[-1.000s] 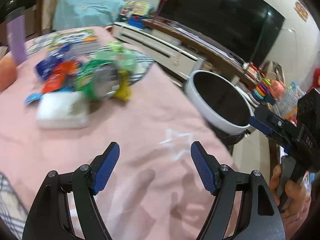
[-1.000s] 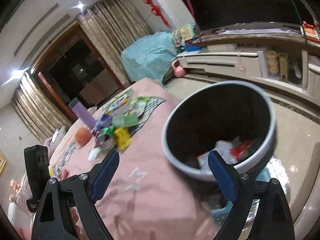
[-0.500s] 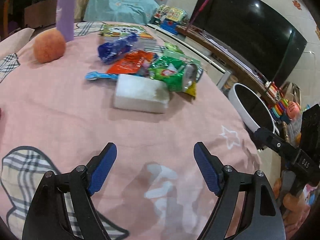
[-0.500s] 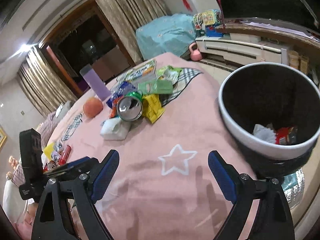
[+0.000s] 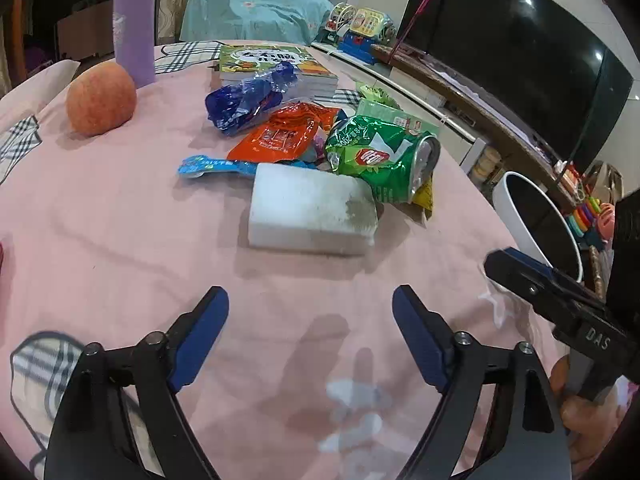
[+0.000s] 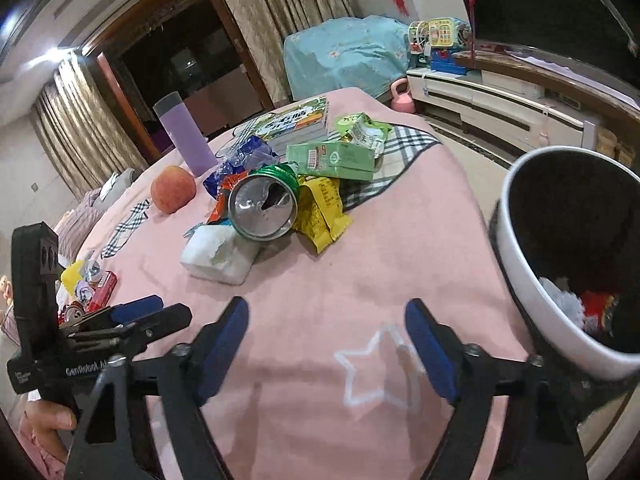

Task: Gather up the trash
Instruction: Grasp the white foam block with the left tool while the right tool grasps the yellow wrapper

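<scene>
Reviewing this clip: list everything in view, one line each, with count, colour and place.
can: 1, green, crushed, mid-pile
sponge: 1, white, nearest pile item
orange wrapper: 1, behind sponge
blue wrapper: 1, against books
yellow wrapper: 1, right of can
carton: 1, green, behind can
books: stack, green cover, far side
peach: 1, orange, left
tumbler: 1, purple, behind peach
bin: 1, white, off table's right edge, trash inside
left tongs: open, empty
right tongs: open, empty

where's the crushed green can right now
The crushed green can lies on its side mid-table, resting on the white sponge block, with the yellow wrapper to its right.
</scene>
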A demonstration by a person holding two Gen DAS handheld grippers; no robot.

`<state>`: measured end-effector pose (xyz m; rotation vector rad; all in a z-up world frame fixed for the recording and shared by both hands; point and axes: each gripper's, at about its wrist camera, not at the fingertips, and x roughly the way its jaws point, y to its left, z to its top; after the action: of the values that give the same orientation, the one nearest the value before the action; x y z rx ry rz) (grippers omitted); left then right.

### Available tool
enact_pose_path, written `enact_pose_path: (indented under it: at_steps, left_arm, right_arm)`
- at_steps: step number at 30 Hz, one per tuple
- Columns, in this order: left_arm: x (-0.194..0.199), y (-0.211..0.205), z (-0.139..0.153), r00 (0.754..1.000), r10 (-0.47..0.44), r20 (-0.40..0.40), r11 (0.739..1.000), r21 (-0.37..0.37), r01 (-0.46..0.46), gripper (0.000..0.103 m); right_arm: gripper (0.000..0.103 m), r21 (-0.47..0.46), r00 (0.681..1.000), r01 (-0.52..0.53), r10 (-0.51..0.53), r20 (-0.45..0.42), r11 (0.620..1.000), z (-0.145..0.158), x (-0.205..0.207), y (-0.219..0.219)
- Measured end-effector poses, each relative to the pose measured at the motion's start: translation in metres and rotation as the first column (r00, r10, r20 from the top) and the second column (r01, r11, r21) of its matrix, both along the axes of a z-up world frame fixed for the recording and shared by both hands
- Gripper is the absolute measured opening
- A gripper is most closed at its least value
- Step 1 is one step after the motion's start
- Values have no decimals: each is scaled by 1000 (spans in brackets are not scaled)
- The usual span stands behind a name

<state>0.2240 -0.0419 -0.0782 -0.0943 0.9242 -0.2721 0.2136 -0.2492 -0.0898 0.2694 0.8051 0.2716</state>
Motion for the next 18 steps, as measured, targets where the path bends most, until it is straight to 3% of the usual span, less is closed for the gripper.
enact_pose_path:
  at_steps: [5, 13, 18]
  left_arm:
    - [16, -8, -5, 1000, -3, -14, 1000, 19, 4, 88]
    - [37, -18, -10, 1000, 3, -30, 999, 48, -1, 89]
    - [44, -14, -14, 1000, 15, -14, 999, 53, -14, 88]
  right_arm:
    - [59, 4, 999, -28, 28, -16, 1000, -3, 24, 3]
    - [55, -7, 997, -66, 66, -35, 998, -10, 58, 10]
    - [45, 2, 995, -86, 86, -47, 996, -14, 74, 15]
